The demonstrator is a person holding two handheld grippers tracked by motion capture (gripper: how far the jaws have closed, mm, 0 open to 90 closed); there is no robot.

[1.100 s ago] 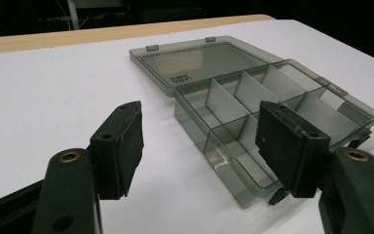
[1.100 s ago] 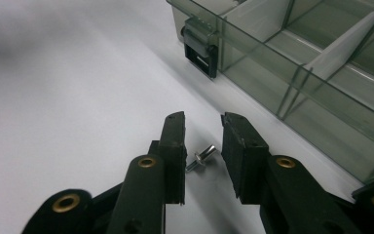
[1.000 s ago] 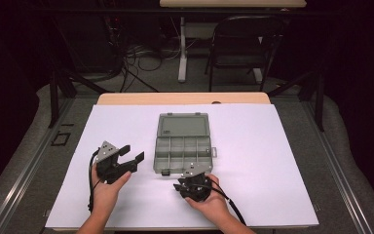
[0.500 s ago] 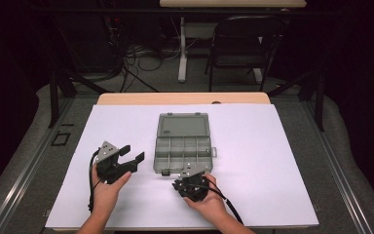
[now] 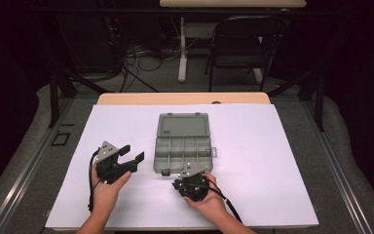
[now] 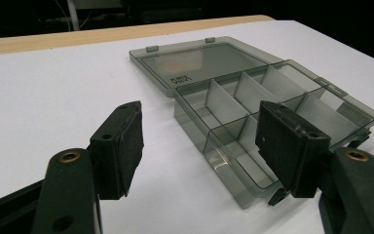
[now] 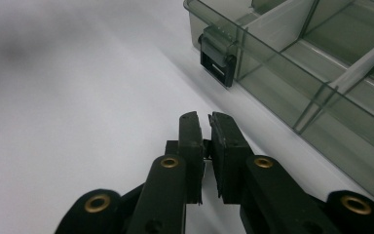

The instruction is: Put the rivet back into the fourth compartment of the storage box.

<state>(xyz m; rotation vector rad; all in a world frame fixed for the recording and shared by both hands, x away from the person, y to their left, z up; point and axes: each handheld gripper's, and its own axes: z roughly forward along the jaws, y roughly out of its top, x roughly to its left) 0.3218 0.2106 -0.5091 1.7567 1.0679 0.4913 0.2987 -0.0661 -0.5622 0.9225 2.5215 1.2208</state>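
Lying open, grey compartment box, left hand-held gripper spread wide, right hand-held gripper nearly closed, empty

lab: dark curtains, floor cables

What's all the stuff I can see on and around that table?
Organiser box: one, clear grey, lid open flat, compartments empty, table centre.
Latch: one, black, on the box's near wall.
Table cover: one, white, over a wooden table.
Chair: one, dark, behind the table.
Cables: several, on the floor behind.
Left gripper: black, jaws open, left of the box.
Right gripper: black, jaws nearly closed, holding nothing, near the box's front.
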